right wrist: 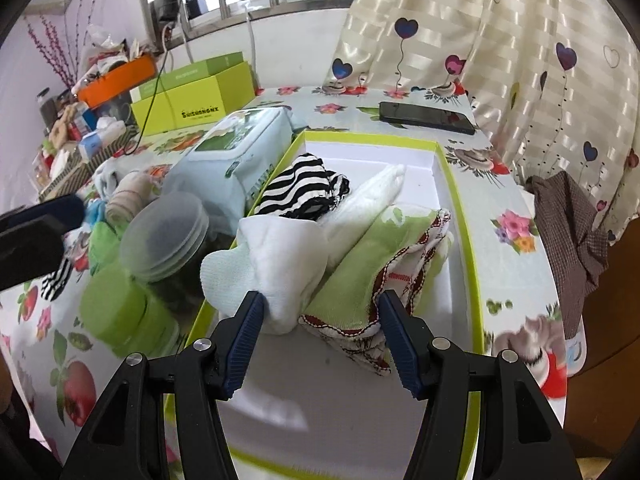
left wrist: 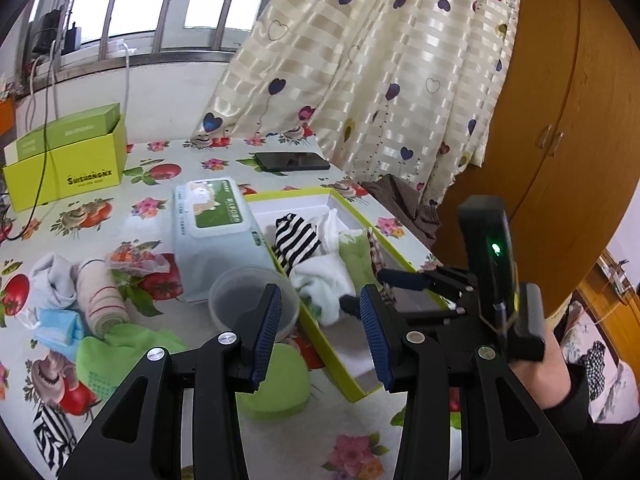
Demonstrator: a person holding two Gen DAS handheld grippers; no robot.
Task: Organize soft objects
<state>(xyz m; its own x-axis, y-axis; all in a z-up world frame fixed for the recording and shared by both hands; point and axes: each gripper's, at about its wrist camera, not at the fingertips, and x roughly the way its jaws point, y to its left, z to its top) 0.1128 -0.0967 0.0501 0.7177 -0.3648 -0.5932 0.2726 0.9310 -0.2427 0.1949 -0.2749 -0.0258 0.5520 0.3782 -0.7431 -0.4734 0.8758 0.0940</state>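
With both tools gaping and empty, the right tool (right wrist: pixel 320 320) should drop squarely over the white sock (right wrist: pixel 276 264) just ahead inside the box (right wrist: pixel 460 216), while the left tool (left wrist: pixel 320 320) hovers beside it.

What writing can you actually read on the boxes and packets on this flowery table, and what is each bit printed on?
"SHISHANGNX": black letters on the front of the open yellow-green box at the back of the table.
Small line under that name: too small to read.
Pale print on the darker green lid resting in that box: blurred, unreadable.
Wet wipes pack: print on its green label and down its side, too small to read.
Nothing else legible.
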